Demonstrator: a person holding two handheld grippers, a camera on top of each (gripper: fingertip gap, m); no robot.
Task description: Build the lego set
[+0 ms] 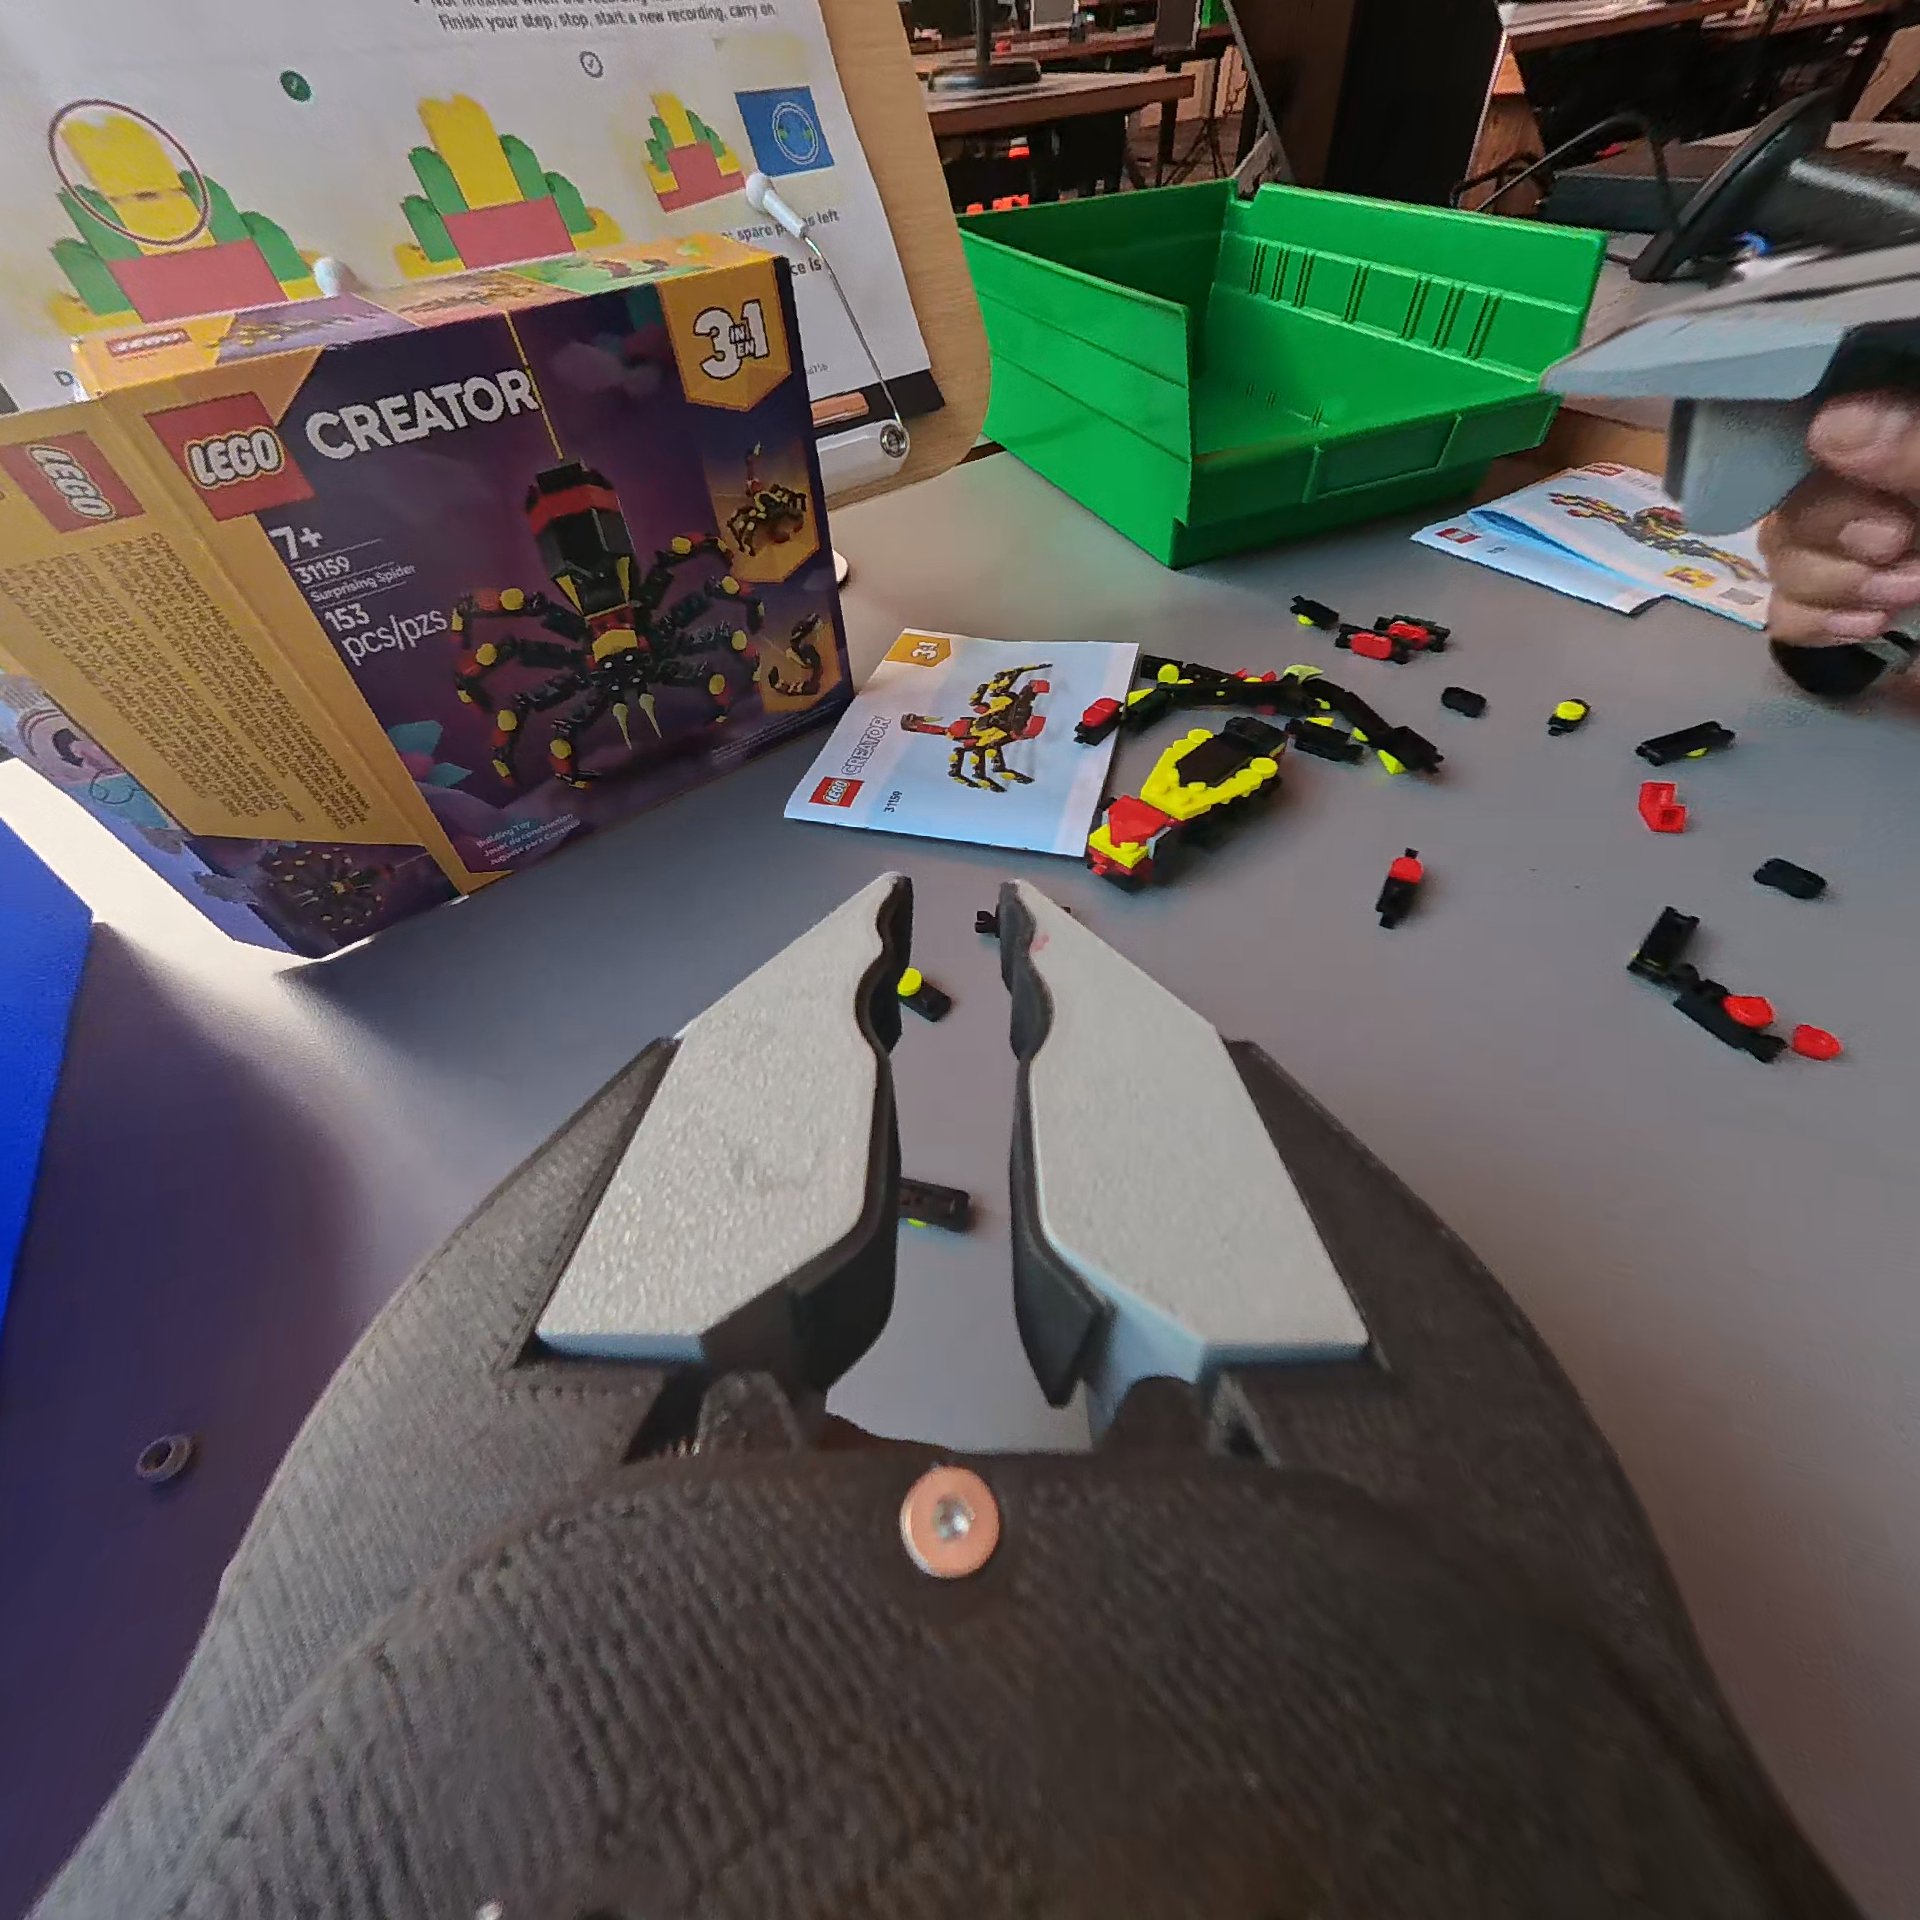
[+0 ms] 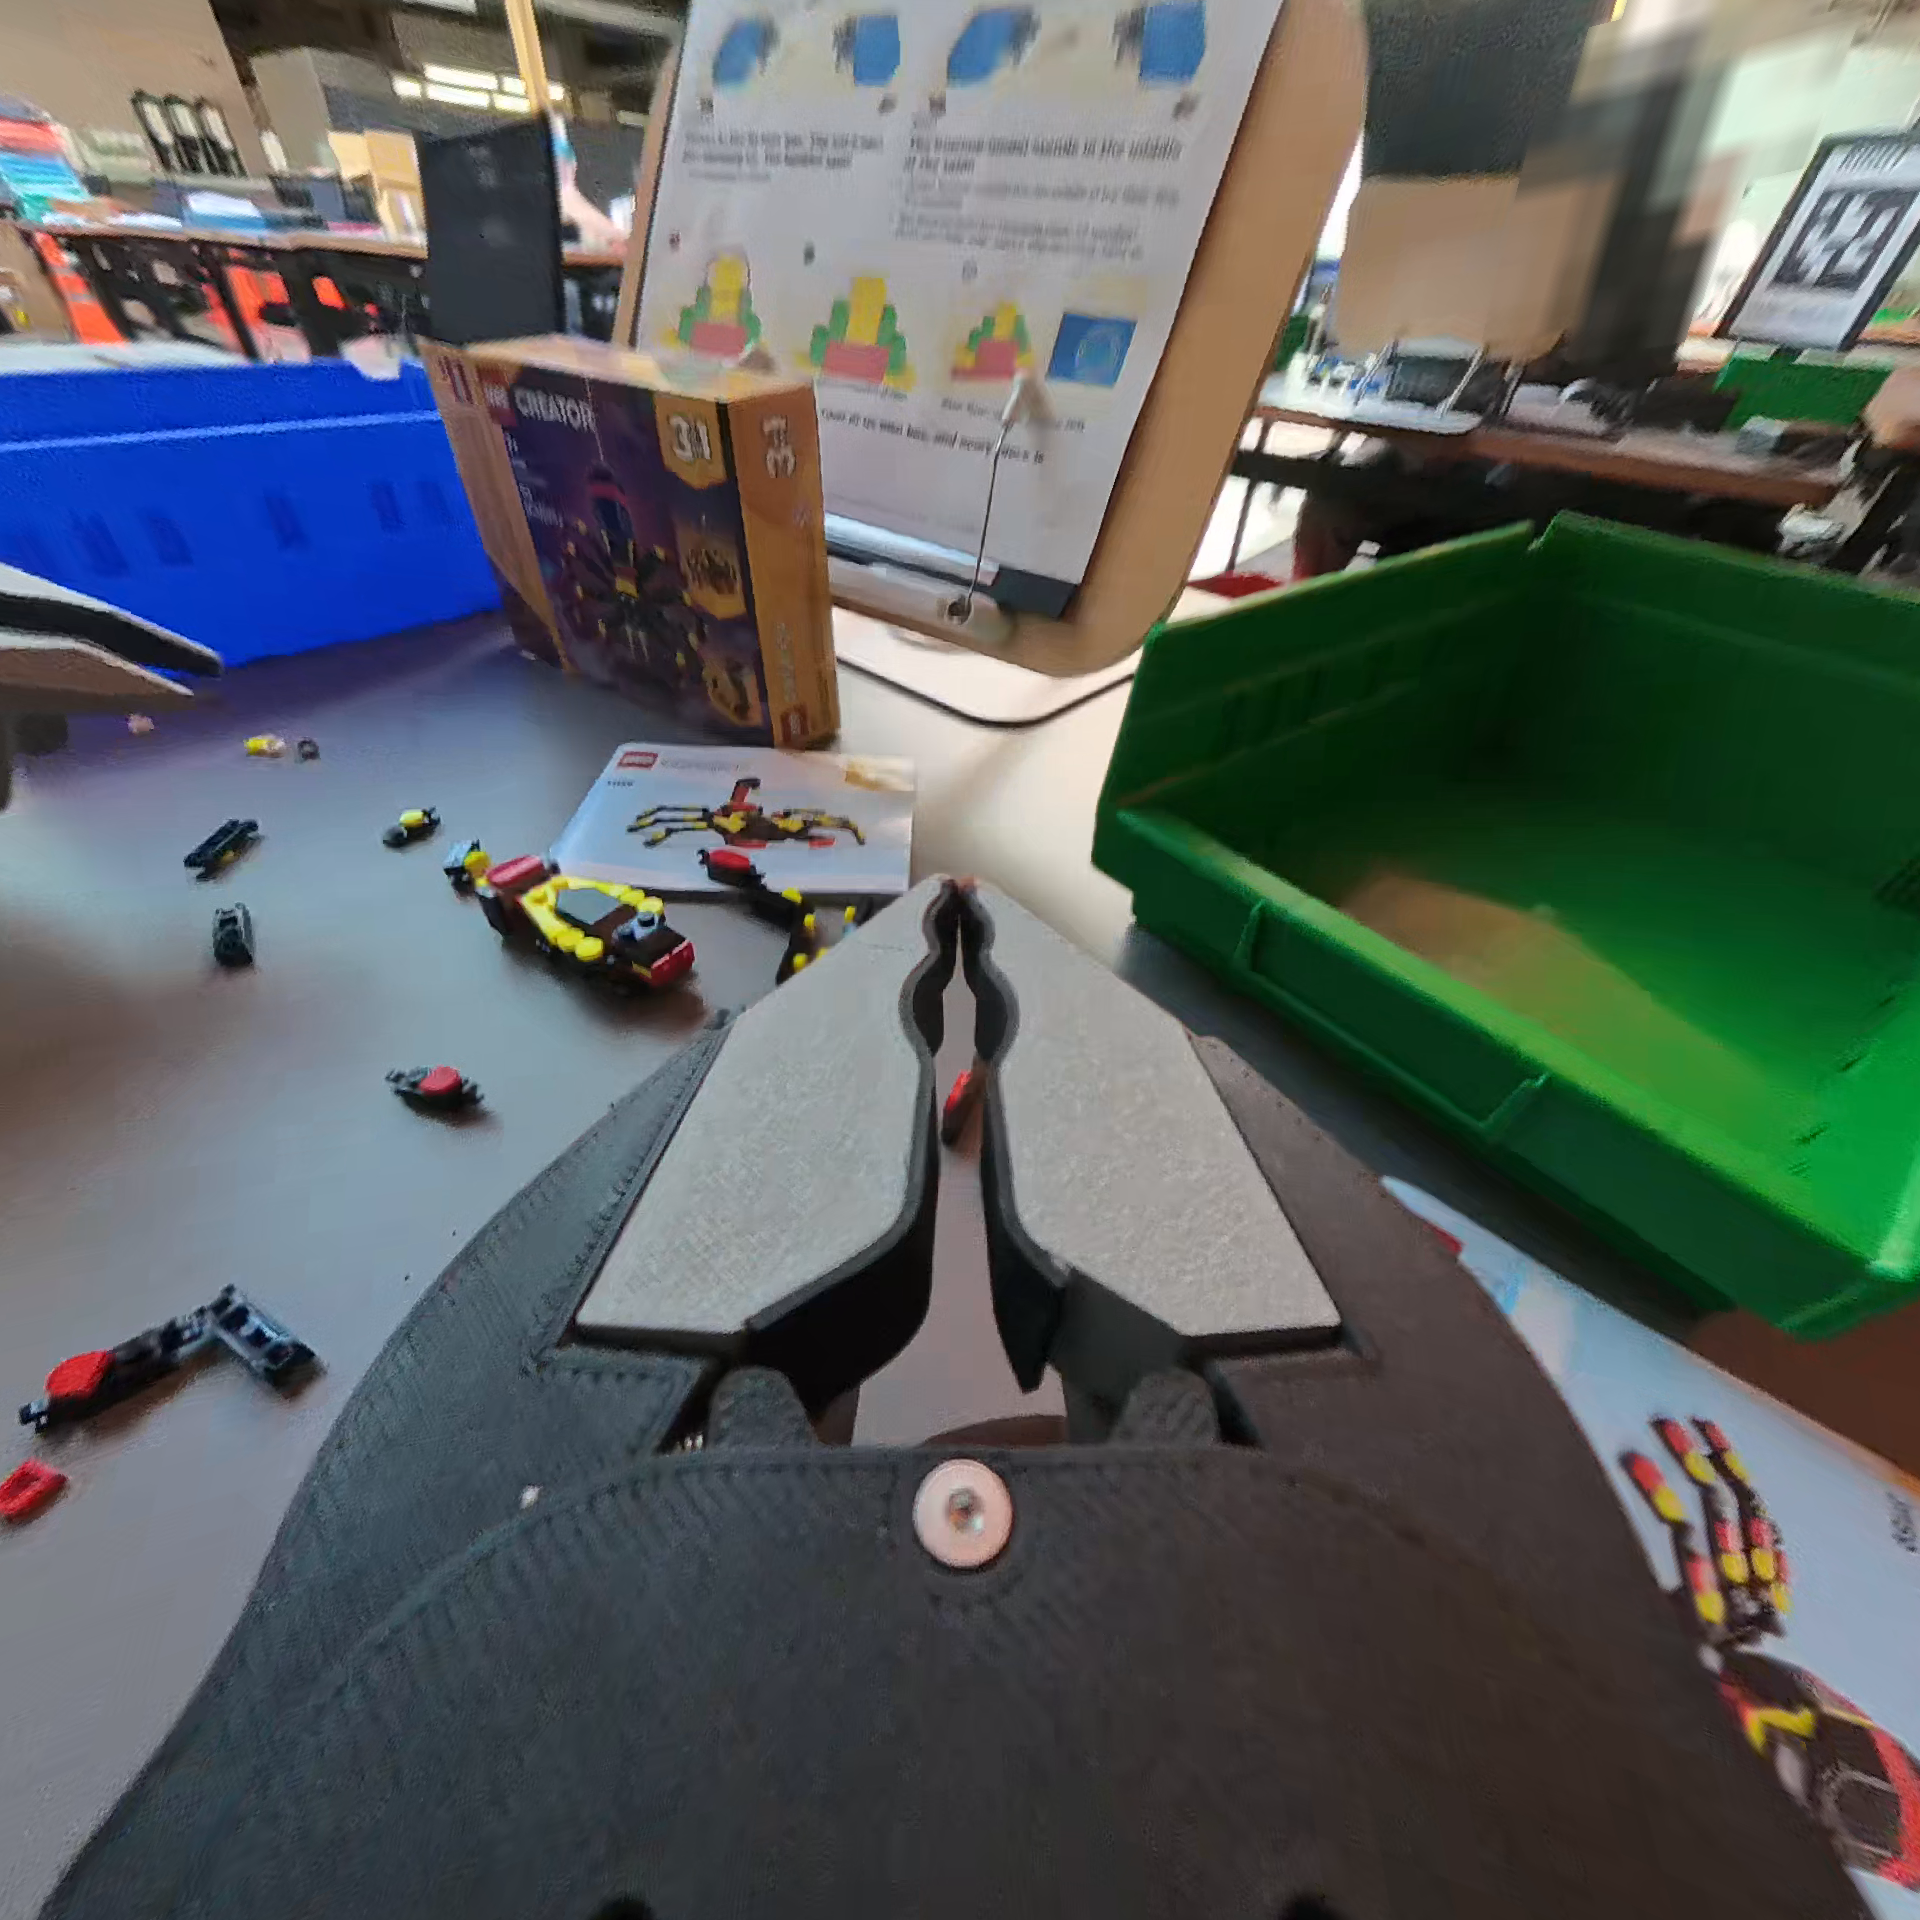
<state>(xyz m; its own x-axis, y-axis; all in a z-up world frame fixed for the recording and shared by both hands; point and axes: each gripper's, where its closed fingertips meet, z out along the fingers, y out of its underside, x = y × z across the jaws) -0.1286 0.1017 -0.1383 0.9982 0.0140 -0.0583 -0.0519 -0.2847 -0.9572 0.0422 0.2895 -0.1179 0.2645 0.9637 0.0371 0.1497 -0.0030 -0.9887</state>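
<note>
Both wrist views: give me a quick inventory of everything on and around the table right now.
Toy box: one, purple and yellow, standing at the back left.
Green bin: one, back right, looks empty.
Blue bin: one, far left.
Instruction stand: one, wooden with a printed sheet, behind the box.
Booklets: one by the box, one at the right edge.
Part-built model: one, yellow, black and red, beside the booklet.
Loose bricks: many, black, red and yellow, scattered on the grey table.
Left gripper: fingers apart above a small yellow-and-black brick, not gripping it.
Right gripper: tips together.
Hand: on the right gripper's handle.
</note>
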